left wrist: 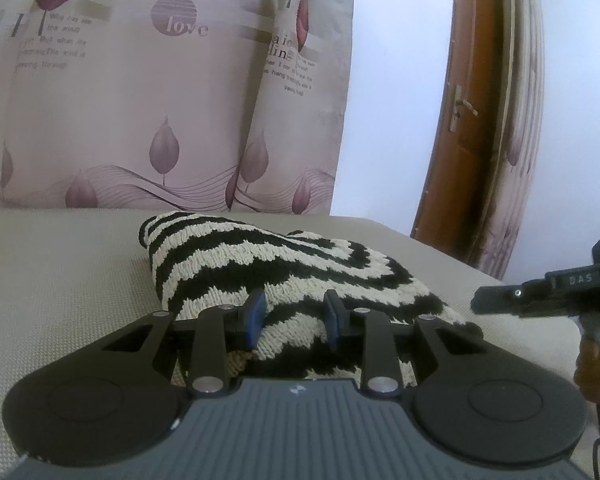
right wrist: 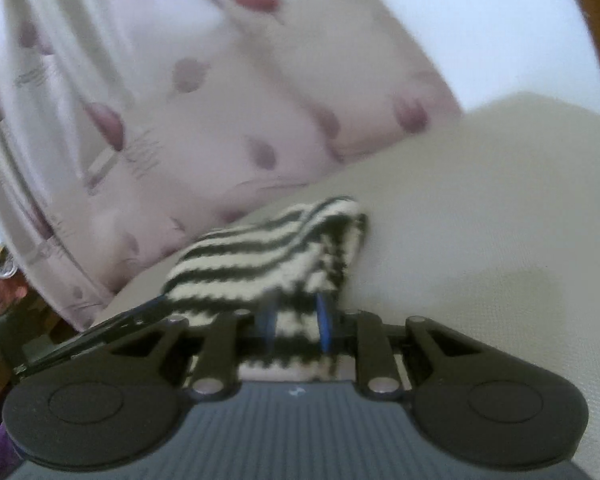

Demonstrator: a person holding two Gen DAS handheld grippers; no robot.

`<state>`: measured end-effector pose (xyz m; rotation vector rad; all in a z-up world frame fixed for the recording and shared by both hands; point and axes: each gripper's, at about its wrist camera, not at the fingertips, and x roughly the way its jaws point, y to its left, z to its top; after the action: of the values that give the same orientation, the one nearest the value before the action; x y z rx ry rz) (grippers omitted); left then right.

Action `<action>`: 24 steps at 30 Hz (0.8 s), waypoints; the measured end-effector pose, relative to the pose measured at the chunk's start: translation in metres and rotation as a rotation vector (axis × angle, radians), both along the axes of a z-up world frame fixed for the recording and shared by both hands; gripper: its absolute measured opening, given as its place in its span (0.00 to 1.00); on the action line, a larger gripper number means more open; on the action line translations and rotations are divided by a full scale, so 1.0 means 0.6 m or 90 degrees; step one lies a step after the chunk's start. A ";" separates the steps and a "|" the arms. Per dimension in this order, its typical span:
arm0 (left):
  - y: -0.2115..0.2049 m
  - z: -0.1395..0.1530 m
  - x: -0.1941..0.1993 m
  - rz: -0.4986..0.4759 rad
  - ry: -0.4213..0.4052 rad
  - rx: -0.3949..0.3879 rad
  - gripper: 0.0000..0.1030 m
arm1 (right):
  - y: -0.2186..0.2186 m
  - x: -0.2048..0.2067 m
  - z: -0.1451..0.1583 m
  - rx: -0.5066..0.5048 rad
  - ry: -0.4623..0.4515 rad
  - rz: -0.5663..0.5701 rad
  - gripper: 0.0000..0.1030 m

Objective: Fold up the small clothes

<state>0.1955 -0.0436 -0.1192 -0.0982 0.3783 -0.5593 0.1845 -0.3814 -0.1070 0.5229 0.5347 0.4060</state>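
The left wrist view has the left gripper [left wrist: 295,320] nearest, its blue pads [left wrist: 256,318] parted a little with a gap between them. The striped knit garment [left wrist: 268,268] lies just beyond and under the fingertips; the pads do not press on it, so this gripper holds nothing. At the right edge, the right gripper [left wrist: 540,294] pokes in from the side, with the letters "DAS" on its body.

The right wrist view is blurred. The right gripper [right wrist: 298,322] has its pads [right wrist: 323,320] only narrowly apart, and the garment [right wrist: 268,248] shows between and behind them. Whether they pinch the knit cannot be told from the blur.

The garment sits bunched in a rough fold on the pale cushioned surface [left wrist: 60,280], near its middle. Behind it hangs a curtain [left wrist: 140,100] printed with leaves, and further right stands a wooden door [left wrist: 460,140].

The likely risk is that the loose, thick knit springs back open once let go, since no pad pins it. A narrow grip could also catch only one layer and drag the pile askew.

On the curtain, "love" reads clearly inside a round purple mark; smaller lines of text nearby are mostly too soft to read.
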 end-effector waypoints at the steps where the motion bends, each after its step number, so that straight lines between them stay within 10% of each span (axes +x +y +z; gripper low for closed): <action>1: 0.001 0.000 0.000 -0.001 0.001 -0.003 0.33 | 0.000 0.006 -0.003 0.009 0.009 0.005 0.25; 6: 0.001 0.000 0.002 -0.001 0.003 -0.006 0.34 | 0.028 0.045 -0.007 0.000 0.027 0.021 0.54; 24: -0.007 0.001 0.001 0.016 0.001 0.009 0.35 | 0.091 0.145 -0.045 -0.041 0.092 0.077 0.62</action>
<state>0.1961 -0.0481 -0.1188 -0.0892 0.3826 -0.5319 0.2717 -0.3271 -0.1342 0.4613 0.7188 0.4674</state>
